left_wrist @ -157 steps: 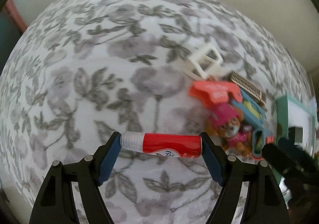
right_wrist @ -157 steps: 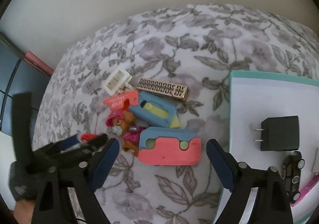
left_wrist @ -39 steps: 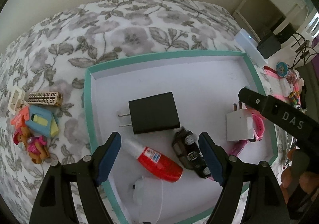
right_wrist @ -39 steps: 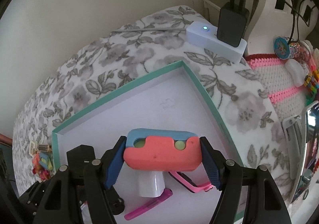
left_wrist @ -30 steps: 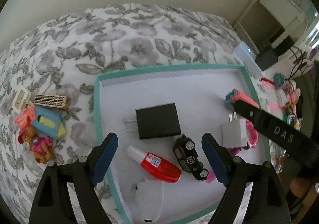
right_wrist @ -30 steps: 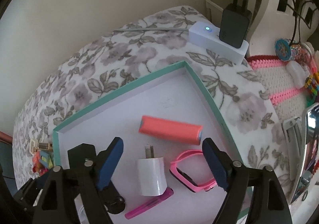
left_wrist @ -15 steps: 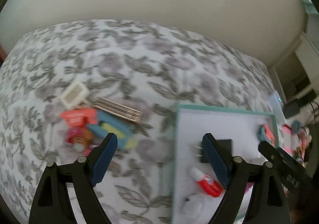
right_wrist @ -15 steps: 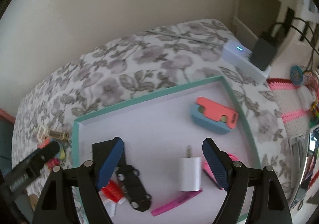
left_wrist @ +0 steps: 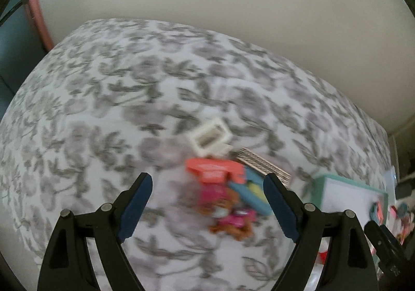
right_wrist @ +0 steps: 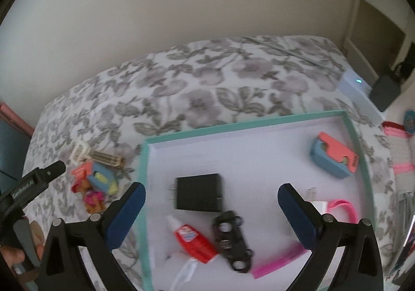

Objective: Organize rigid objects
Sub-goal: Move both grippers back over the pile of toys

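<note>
The bedspread [right_wrist: 207,78] is white with grey flowers, the tray [right_wrist: 259,121] has a green rim, and inside lie a black toy car [right_wrist: 232,239] and a red bottle [right_wrist: 194,240].

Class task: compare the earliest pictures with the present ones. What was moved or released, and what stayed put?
Both tongs let go: the red bottle and the coral-blue block now lie in the teal tray. The left tongs hover empty over the toy pile, which stayed on the bedspread.
</note>
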### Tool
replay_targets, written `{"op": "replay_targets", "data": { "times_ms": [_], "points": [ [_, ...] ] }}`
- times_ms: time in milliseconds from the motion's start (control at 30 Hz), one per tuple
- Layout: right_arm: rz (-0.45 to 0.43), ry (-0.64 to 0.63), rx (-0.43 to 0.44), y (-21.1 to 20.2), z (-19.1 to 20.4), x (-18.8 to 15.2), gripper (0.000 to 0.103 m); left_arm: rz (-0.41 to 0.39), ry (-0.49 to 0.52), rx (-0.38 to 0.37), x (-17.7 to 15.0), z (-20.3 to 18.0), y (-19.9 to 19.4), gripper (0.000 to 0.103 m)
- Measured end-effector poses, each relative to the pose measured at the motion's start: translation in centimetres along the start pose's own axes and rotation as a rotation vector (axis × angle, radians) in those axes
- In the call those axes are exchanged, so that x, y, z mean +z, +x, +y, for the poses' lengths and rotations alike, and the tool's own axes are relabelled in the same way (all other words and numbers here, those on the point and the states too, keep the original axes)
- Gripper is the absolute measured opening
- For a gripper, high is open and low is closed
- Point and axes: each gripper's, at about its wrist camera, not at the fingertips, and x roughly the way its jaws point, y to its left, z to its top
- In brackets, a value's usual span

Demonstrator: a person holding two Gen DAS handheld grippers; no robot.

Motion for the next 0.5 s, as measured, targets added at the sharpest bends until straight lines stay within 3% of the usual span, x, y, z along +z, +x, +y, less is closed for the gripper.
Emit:
{"op": "replay_targets", "data": {
  "times_ms": [233,500],
  "points": [
    [0.003,-0.084,0.077,0.7,5.1,-0.4,0.103,0.003,-0.039,0.029,0.8,3.3,0.1,0.088],
    [0.036,-0.177,0.084,3.0,9.6,-1.2,0.103,0.094,-0.061,-0.072,0.2,3.8,2.8,0.088]
  ]
}}
